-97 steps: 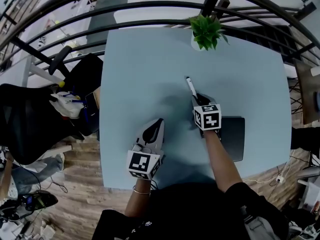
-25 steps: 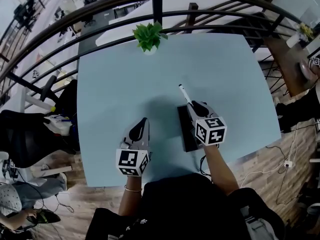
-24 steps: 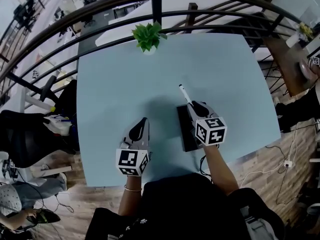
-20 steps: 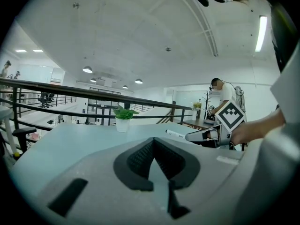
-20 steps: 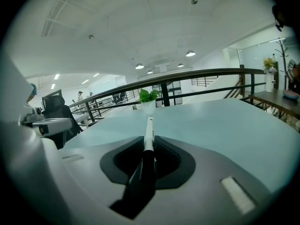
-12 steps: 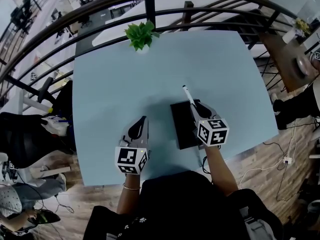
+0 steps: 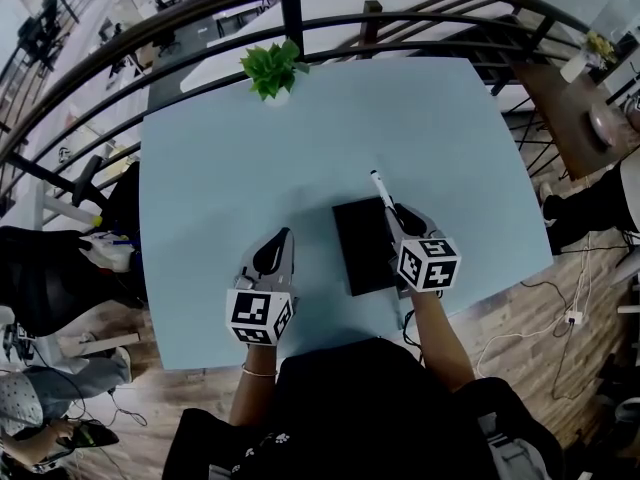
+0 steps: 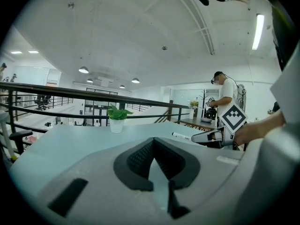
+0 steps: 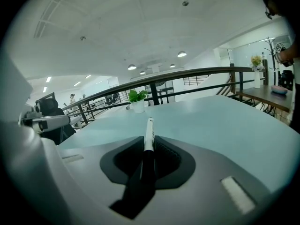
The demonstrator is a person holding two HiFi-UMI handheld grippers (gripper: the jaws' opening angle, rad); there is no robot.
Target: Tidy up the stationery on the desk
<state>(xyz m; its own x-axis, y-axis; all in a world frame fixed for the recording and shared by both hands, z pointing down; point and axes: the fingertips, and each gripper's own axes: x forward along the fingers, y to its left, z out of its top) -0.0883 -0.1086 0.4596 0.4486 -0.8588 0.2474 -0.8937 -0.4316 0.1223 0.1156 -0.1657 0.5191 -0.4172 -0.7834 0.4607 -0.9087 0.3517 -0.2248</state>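
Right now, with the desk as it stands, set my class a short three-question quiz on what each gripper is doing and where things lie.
1. True or false: the left gripper holds the marker.
2. Multiple choice: on the table, the black notebook lies (A) touching the potted plant, (B) just left of the right gripper, (C) under the left gripper.
3. Fill in: the left gripper's jaws are ____, with nothing between them.

Key:
1. False. The right gripper is clamped on the marker.
2. B.
3. Together.
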